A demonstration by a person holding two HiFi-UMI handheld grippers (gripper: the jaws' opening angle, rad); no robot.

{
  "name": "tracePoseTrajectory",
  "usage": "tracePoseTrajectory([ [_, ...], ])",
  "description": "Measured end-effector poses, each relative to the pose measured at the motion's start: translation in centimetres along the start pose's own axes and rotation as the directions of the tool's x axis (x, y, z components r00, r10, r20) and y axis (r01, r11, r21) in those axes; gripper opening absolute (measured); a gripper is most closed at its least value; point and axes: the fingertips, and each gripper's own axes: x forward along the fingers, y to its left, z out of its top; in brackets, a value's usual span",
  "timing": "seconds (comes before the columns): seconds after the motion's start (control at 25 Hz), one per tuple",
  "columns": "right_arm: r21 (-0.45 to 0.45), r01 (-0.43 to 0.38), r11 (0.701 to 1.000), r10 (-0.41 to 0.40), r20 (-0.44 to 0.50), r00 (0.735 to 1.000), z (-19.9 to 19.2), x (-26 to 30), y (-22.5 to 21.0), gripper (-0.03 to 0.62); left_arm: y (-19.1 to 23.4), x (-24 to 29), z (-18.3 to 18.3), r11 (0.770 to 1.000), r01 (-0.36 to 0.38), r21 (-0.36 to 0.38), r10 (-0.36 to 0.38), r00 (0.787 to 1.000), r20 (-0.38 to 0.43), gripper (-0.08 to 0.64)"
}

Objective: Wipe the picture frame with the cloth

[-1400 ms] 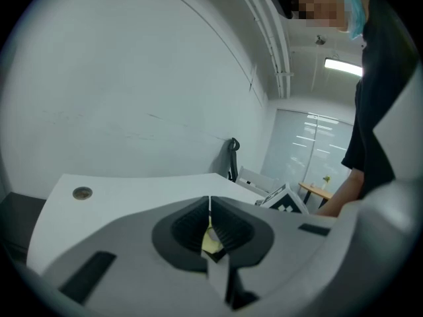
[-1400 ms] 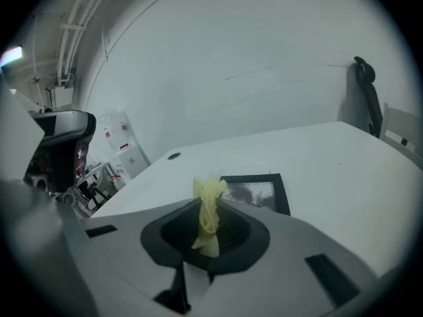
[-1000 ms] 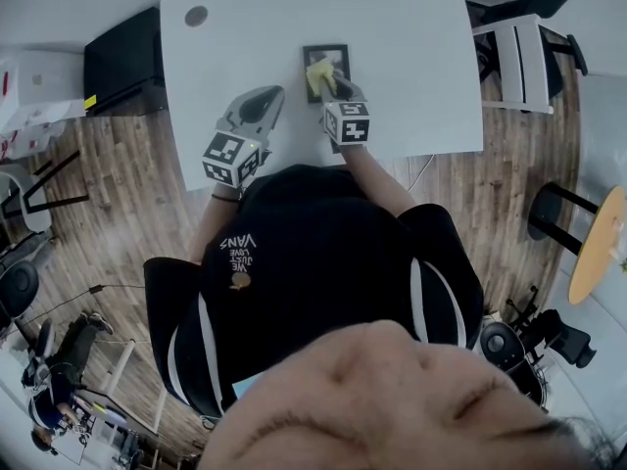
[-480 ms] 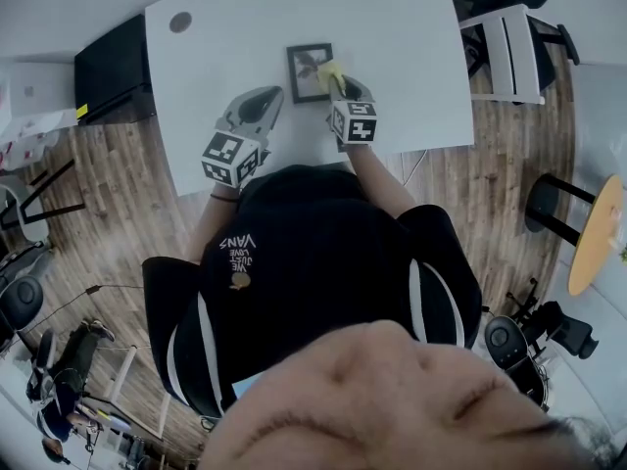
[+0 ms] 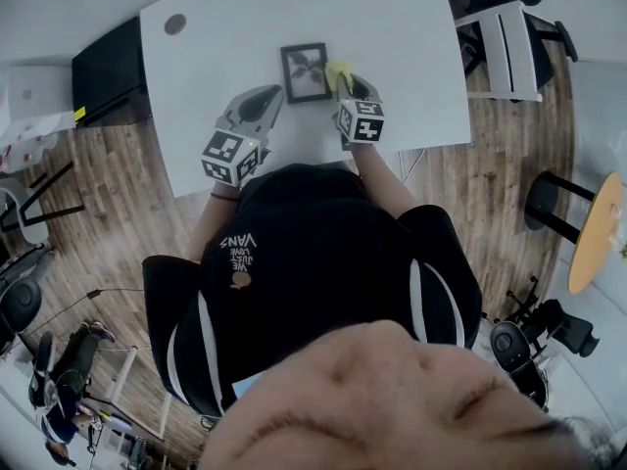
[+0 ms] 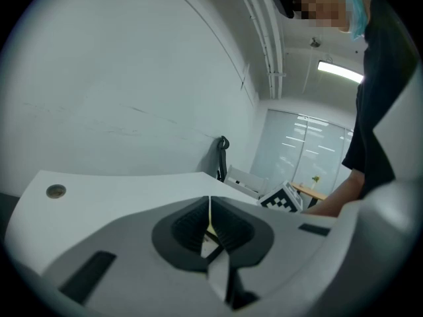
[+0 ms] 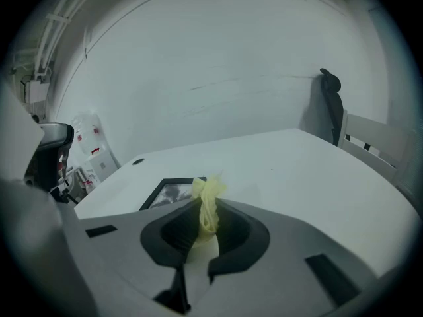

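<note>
On the bench [image 5: 411,27], the frame [image 5: 305,71] lies just left of your right tongs [image 5: 345,84] pinching the cloth [image 5: 339,70] (left tongs [image 5: 270,97] pressed together).

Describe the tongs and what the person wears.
Left tongs and right tongs: grey moulded shells with dark ribbed pads, each with a cube of black-and-white square markers. The person wears a black short-sleeved top with white stripes.
</note>
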Motion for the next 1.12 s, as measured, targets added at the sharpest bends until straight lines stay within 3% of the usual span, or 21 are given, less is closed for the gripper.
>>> tracePoseTrajectory([
  [0.44, -0.002, -0.05, 0.999, 0.05, 0.027, 0.998, 1.0, -0.4, 1.8, 0.048, -0.1, -0.2, 0.1, 1.0, -0.023, -0.004, 0.023, 1.0, 0.015, 0.018],
  [0.84, -0.054, -0.267, 0.962, 0.268, 0.012, 0.963, -0.9, -0.4, 10.9, 0.048, 1.2, -2.3, -0.5, 0.997, -0.072, -0.014, 0.072, 0.997, 0.008, 0.017],
  [1.12, -0.095, -0.297, 0.95, 0.295, -0.027, 0.955, -2.1, -0.3, 13.2, 0.048, 1.0, -2.7, -0.7, 0.999, -0.052, -0.007, 0.052, 0.999, -0.002, 0.018],
])
